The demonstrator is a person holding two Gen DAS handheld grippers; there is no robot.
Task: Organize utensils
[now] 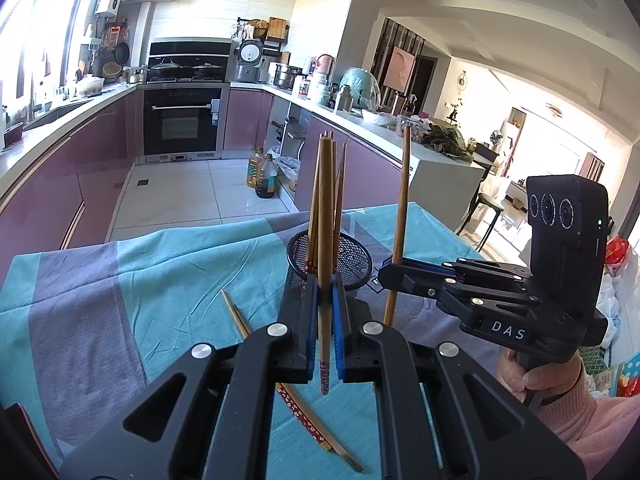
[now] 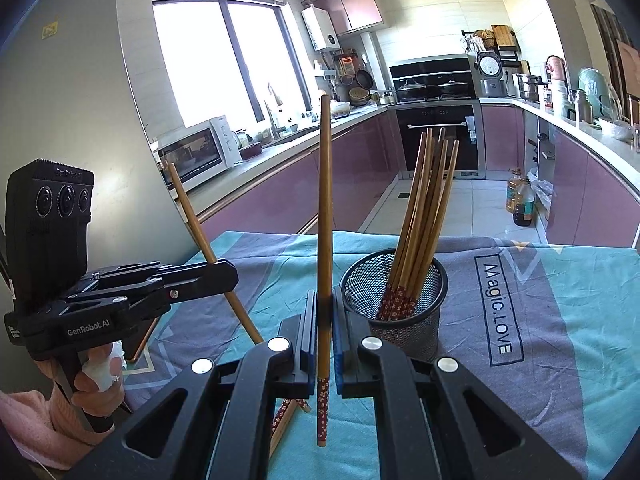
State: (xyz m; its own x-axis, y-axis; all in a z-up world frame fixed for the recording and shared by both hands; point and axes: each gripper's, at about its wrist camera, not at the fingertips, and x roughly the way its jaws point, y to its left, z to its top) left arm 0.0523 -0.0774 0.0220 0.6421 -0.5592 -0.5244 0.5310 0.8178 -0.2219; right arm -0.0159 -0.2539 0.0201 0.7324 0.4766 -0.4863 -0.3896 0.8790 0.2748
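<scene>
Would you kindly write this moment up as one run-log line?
left gripper: shut on chopstick | right gripper: shut on chopstick | mesh holder: chopsticks inside | loose chopsticks on tablecloth

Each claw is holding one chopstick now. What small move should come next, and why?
Probably carry the right claw sideways until its brown wooden chopstick hangs over the black wire-mesh cup, patterned end down. That chopstick is already upright and the cup, holding several chopsticks, stands just beside it. The left claw also grips one, and two more lie on the teal and grey tablecloth.
</scene>
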